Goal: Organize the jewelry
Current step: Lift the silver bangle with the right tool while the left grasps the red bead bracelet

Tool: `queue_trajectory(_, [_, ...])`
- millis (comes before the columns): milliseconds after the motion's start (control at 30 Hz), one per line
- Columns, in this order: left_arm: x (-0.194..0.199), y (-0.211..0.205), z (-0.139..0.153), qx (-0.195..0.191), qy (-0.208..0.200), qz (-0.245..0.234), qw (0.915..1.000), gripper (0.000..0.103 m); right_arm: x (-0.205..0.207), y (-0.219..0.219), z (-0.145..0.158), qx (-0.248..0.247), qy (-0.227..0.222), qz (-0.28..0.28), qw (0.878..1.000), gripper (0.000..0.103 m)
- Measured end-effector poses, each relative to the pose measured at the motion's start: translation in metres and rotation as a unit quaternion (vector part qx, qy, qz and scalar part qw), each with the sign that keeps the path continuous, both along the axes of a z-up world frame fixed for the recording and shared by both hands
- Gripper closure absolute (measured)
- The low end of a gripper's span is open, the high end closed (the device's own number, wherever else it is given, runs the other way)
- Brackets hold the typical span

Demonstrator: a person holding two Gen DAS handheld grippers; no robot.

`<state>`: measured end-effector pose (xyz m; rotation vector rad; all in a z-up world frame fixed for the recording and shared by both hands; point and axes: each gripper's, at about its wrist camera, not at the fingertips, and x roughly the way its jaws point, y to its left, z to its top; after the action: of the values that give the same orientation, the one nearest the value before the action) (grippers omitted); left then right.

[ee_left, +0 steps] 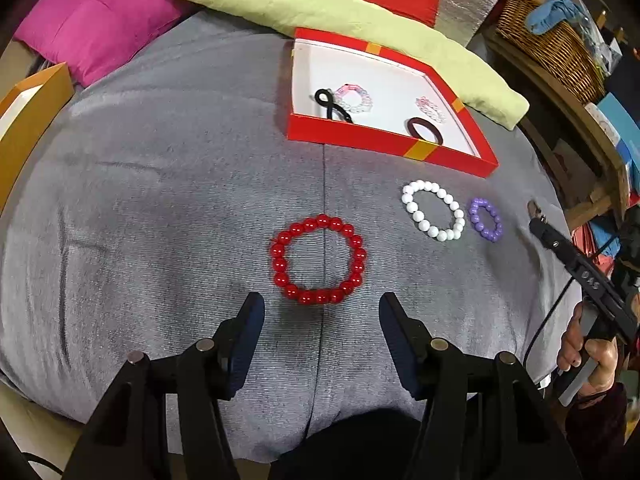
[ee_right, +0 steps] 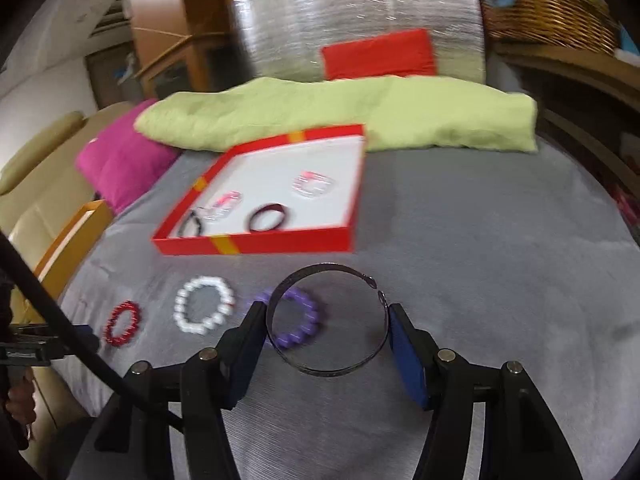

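Pinched only across its width by the right gripper (ee_right: 328, 334), just short of the red cardboard tray (ee_right: 256, 245), the dark open metal bangle (ee_right: 326, 370) could spring free; the left gripper (ee_left: 322, 322) hangs spread and empty.

No text, label, brand, number or sign can be read in either view. The red box (ee_left: 384, 142) bears only plain yellow bands, and the boxes on the shelf beyond it are too small and blurred to read.
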<state>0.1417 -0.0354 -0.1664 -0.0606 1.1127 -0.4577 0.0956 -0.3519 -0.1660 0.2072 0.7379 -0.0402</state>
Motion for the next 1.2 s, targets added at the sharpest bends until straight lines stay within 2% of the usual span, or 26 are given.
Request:
queue_trajectory(67, [0.0,0.0,-0.001,-0.002,0.0,-0.004,1.0,0.042,-0.002,-0.008,-0.007,-0.007,0.02,-0.021,1.0,0.04])
queue_trajectory(133, [0.0,0.0,-0.003,-0.008,0.005,-0.006,0.9999,0.037,-0.005,-0.014,-0.017,-0.013,0.041,-0.04,0.998,0.04])
queue_trajectory(233, [0.001,-0.003,-0.005,-0.02,0.013,-0.008,0.9997,0.034,-0.01,-0.02,-0.026,0.007,0.05,-0.049,0.998,0.04])
queue_trajectory(533, [0.011,-0.015,-0.017,0.027,-0.001,0.01,0.9996,0.036,-0.008,-0.014,-0.032,-0.026,0.06,-0.052,0.997,0.039])
queue_trajectory(567, [0.011,-0.016,-0.016,0.03,-0.009,0.01,0.9995,0.038,-0.009,-0.014,-0.032,-0.028,0.059,-0.053,0.997,0.039])
queue_trajectory(633, [0.01,-0.019,-0.015,0.04,-0.019,0.004,0.999,0.054,-0.01,-0.015,-0.032,-0.025,0.057,-0.055,0.997,0.039])
queue_trajectory(767, [0.011,-0.024,-0.013,0.052,-0.033,-0.003,0.9981,0.066,-0.012,-0.014,-0.031,-0.027,0.057,-0.055,0.996,0.039])
queue_trajectory(833, [0.011,-0.027,-0.011,0.052,-0.04,-0.007,0.9978,0.08,-0.012,-0.014,-0.031,-0.026,0.058,-0.057,0.996,0.039])
queue_trajectory(900, [0.011,-0.03,-0.01,0.053,-0.043,-0.01,0.9976,0.086,-0.013,-0.013,-0.031,-0.027,0.058,-0.057,0.996,0.039])
queue_trajectory(1000, [0.009,-0.035,-0.008,0.064,-0.054,-0.014,0.9964,0.093,-0.013,-0.012,-0.031,-0.032,0.059,-0.057,0.996,0.039])
queue_trajectory(1200, [0.005,-0.038,-0.002,0.086,-0.075,-0.013,0.9933,0.093,-0.013,-0.013,-0.031,-0.03,0.057,-0.058,0.996,0.039])
